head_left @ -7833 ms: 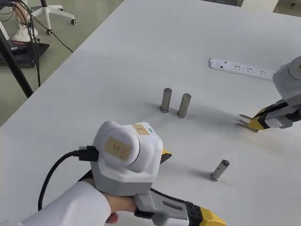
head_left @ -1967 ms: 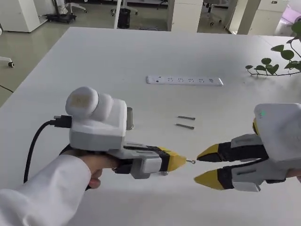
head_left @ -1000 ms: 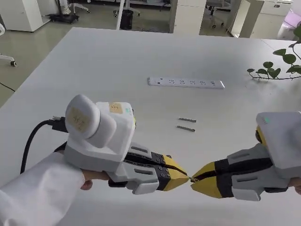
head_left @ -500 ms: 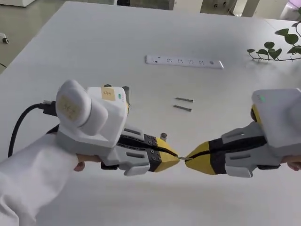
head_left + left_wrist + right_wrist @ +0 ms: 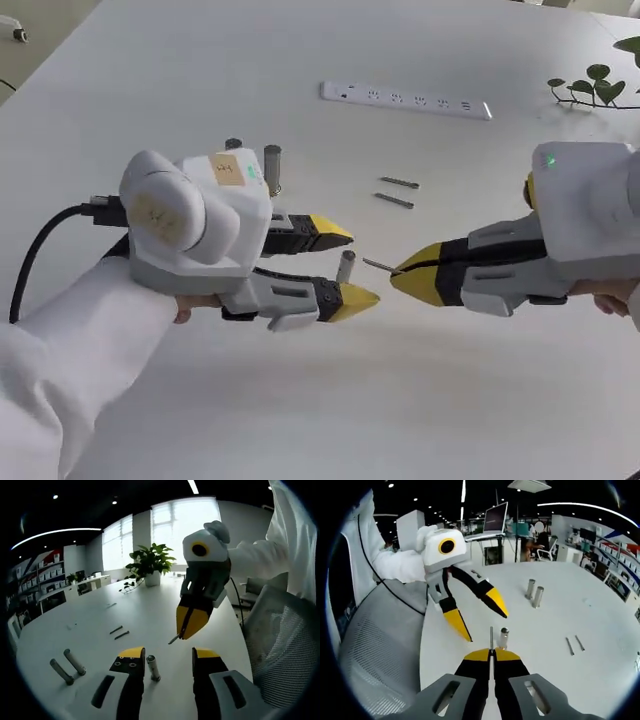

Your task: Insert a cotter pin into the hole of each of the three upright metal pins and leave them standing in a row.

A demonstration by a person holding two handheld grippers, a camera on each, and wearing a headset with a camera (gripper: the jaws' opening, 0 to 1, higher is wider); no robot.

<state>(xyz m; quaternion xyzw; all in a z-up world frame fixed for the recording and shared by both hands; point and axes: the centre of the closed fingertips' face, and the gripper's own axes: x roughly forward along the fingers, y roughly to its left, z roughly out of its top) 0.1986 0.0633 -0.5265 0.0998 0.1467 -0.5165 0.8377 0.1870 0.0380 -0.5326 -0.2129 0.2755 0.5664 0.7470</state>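
Note:
My right gripper (image 5: 398, 270) is shut on a thin cotter pin (image 5: 376, 265) that sticks out past its yellow tips (image 5: 491, 639). My left gripper (image 5: 345, 265) faces it with its jaws open and nothing held. An upright metal pin (image 5: 345, 267) stands on the white table, seen between the left jaws and just past the cotter pin's end (image 5: 503, 637). Two more metal pins (image 5: 271, 168) (image 5: 233, 145) stand upright behind the left gripper. Two spare cotter pins (image 5: 399, 182) (image 5: 393, 200) lie on the table beyond.
A white power strip (image 5: 405, 99) lies at the far side of the table (image 5: 300, 400), and a potted plant (image 5: 590, 85) sits at the far right. A black cable (image 5: 40, 255) trails from the left gripper. A mesh chair (image 5: 280, 630) stands beside the table.
The left gripper has opened and let go of the cotter pin, which stays in the shut right gripper. The two grippers' tips have drawn slightly apart.

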